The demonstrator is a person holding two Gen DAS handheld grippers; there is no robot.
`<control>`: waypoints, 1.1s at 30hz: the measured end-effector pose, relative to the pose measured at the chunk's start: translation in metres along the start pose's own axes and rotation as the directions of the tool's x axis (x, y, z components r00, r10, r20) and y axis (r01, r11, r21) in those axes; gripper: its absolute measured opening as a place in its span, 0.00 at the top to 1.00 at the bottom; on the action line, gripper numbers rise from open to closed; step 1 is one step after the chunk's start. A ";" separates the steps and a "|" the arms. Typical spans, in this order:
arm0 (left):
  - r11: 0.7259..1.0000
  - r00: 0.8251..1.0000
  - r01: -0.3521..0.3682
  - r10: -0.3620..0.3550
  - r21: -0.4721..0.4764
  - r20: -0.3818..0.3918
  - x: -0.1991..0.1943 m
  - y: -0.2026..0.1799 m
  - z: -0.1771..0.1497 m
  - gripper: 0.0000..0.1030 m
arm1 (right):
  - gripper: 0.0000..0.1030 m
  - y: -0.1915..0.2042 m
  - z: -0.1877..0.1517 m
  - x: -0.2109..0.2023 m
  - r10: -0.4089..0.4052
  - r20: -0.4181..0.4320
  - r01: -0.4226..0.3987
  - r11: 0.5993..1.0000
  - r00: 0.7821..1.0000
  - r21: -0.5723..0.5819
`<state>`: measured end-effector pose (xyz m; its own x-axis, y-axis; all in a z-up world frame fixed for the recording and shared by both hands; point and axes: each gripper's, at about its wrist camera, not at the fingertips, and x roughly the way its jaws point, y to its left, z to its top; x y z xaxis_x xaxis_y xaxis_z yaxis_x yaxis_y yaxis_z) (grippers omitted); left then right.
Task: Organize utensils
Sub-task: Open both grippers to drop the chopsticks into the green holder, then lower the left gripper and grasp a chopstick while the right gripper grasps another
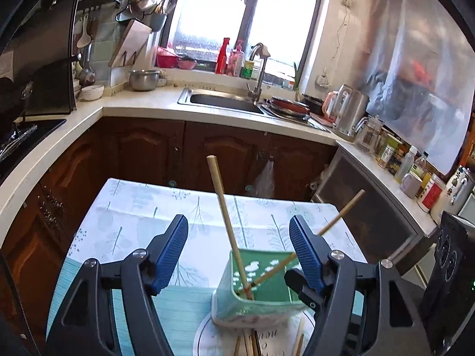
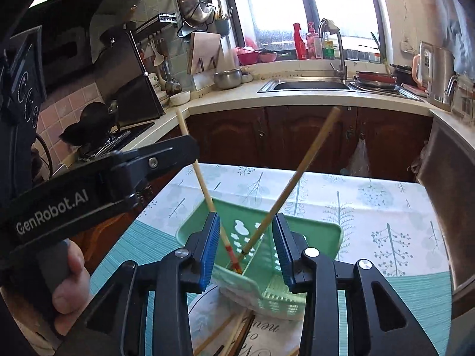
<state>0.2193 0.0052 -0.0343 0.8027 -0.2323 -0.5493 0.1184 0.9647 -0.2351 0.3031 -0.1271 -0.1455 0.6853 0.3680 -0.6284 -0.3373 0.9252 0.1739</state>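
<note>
A green slotted utensil holder (image 1: 261, 296) (image 2: 311, 231) stands on the table at the far rim of a white plate (image 1: 204, 335) (image 2: 207, 305). Two bamboo chopsticks lean apart inside it: one (image 1: 225, 210) (image 2: 190, 148) to the left, the other (image 1: 341, 215) (image 2: 311, 154) to the right. Several loose chopsticks (image 1: 298, 341) (image 2: 219, 335) lie on the plate. My left gripper (image 1: 237, 222) is wide open above the holder and touches nothing. My right gripper (image 2: 247, 216) is partly open over the holder, with the right-leaning chopstick between its jaws but unpressed. A hand (image 2: 68, 281) holds the left gripper's body (image 2: 89, 190).
The table carries a pale leaf-print cloth (image 1: 133, 222) (image 2: 386, 207). Beyond it stand dark wooden cabinets (image 1: 225, 154) under a light counter with a steel sink (image 1: 225, 101) (image 2: 308, 84). A kettle (image 1: 350, 109) and jars (image 1: 389, 154) line the right counter, and a stove (image 2: 124, 139) sits at left.
</note>
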 end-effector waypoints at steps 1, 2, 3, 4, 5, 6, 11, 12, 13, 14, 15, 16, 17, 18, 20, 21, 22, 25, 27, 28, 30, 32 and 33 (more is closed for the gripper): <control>1.000 1.000 -0.002 0.002 0.001 -0.008 -0.003 -0.001 -0.001 0.33 | 0.64 0.000 -0.002 0.000 -0.001 -0.005 0.001 1.000 1.000 0.004; 1.000 1.000 -0.006 0.006 0.005 -0.021 -0.007 -0.001 -0.002 0.33 | 0.64 0.001 -0.003 -0.003 -0.004 -0.007 0.004 1.000 1.000 0.007; 1.000 0.999 -0.006 0.007 0.009 -0.032 -0.011 -0.001 -0.003 0.33 | 0.64 0.001 -0.006 -0.002 -0.008 -0.009 0.008 1.000 1.000 0.009; 1.000 0.999 -0.009 0.009 0.015 -0.043 -0.015 -0.001 -0.005 0.33 | 0.64 0.001 -0.007 -0.004 -0.007 -0.007 0.007 1.000 1.000 0.016; 1.000 0.999 -0.012 0.013 0.020 -0.051 -0.018 -0.002 -0.006 0.33 | 0.64 0.003 -0.005 -0.010 -0.002 -0.005 0.002 1.000 1.000 0.024; 0.999 0.998 -0.016 0.018 0.028 -0.062 -0.023 -0.002 -0.009 0.33 | 0.64 0.003 -0.007 -0.014 0.008 -0.005 -0.008 0.999 1.000 0.040; 0.998 0.993 -0.018 0.025 0.060 -0.114 -0.042 -0.005 -0.020 0.33 | 0.64 0.005 -0.014 -0.049 0.027 -0.025 -0.024 0.994 0.999 0.110; 0.997 0.992 -0.026 0.035 0.071 -0.122 -0.047 -0.006 -0.023 0.33 | 0.64 0.005 -0.020 -0.054 0.022 -0.034 -0.018 0.993 0.999 0.118; 0.997 0.991 -0.031 0.041 0.078 -0.126 -0.050 -0.007 -0.025 0.32 | 0.64 0.004 -0.025 -0.060 0.022 -0.041 -0.017 0.992 0.999 0.126; 0.996 0.990 -0.036 0.047 0.085 -0.133 -0.055 -0.009 -0.028 0.29 | 0.64 0.009 -0.028 -0.075 0.022 -0.045 -0.016 0.991 0.999 0.133; 0.995 0.989 -0.038 0.050 0.089 -0.138 -0.059 -0.010 -0.032 0.27 | 0.64 0.017 -0.032 -0.085 0.022 -0.045 -0.016 0.990 0.999 0.140; 0.995 0.989 -0.038 0.050 0.091 -0.140 -0.064 -0.011 -0.035 0.24 | 0.64 0.019 -0.036 -0.095 0.022 -0.040 -0.016 0.989 0.999 0.148; 0.994 0.988 -0.040 0.054 0.098 -0.144 -0.070 -0.013 -0.041 0.23 | 0.64 0.021 -0.040 -0.107 0.016 -0.030 -0.011 0.988 0.999 0.156; 0.994 0.987 -0.042 0.057 0.103 -0.148 -0.074 -0.014 -0.044 0.23 | 0.64 0.022 -0.044 -0.118 -0.010 -0.015 0.013 0.987 1.000 0.161; 0.994 0.986 -0.039 0.055 0.105 -0.160 -0.080 -0.014 -0.049 0.23 | 0.63 0.025 -0.053 -0.144 -0.053 0.024 0.049 0.986 0.998 0.160; 0.994 0.984 -0.037 0.054 0.103 -0.167 -0.082 -0.013 -0.052 0.23 | 0.61 0.026 -0.057 -0.153 -0.066 0.035 0.060 0.987 0.997 0.151; 0.995 0.982 -0.036 0.053 0.098 -0.180 -0.085 -0.013 -0.057 0.23 | 0.60 0.026 -0.061 -0.160 -0.070 0.030 0.065 0.987 0.997 0.145; 0.997 0.977 -0.023 0.039 0.079 -0.209 -0.087 -0.010 -0.065 0.23 | 0.59 0.028 -0.068 -0.177 -0.087 0.009 0.085 0.987 0.996 0.139; 0.998 0.969 -0.010 0.025 0.063 -0.245 -0.087 -0.008 -0.075 0.23 | 0.58 0.028 -0.075 -0.186 -0.107 -0.020 0.109 0.985 0.994 0.137; 0.999 0.965 -0.003 0.018 0.054 -0.263 -0.087 -0.006 -0.079 0.23 | 0.57 0.028 -0.080 -0.191 -0.110 -0.036 0.115 0.983 0.993 0.144; 0.999 0.956 0.008 0.003 0.036 -0.293 -0.085 -0.003 -0.086 0.23 | 0.47 0.023 -0.091 -0.199 -0.115 -0.084 0.129 0.976 0.990 0.177; 0.999 0.941 0.027 -0.018 0.022 -0.337 -0.083 0.000 -0.097 0.23 | 0.45 0.020 -0.103 -0.202 -0.107 -0.117 0.129 0.971 0.987 0.202; 0.999 0.936 0.030 -0.021 0.021 -0.351 -0.080 0.000 -0.101 0.23 | 0.45 0.018 -0.110 -0.204 -0.093 -0.134 0.121 0.968 0.987 0.220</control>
<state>0.0957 0.0116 -0.0715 0.5438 -0.2809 -0.7908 0.1545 0.9597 -0.2346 0.0863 -0.1958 -0.0975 0.6211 0.2645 -0.7378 -0.1014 0.9605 0.2590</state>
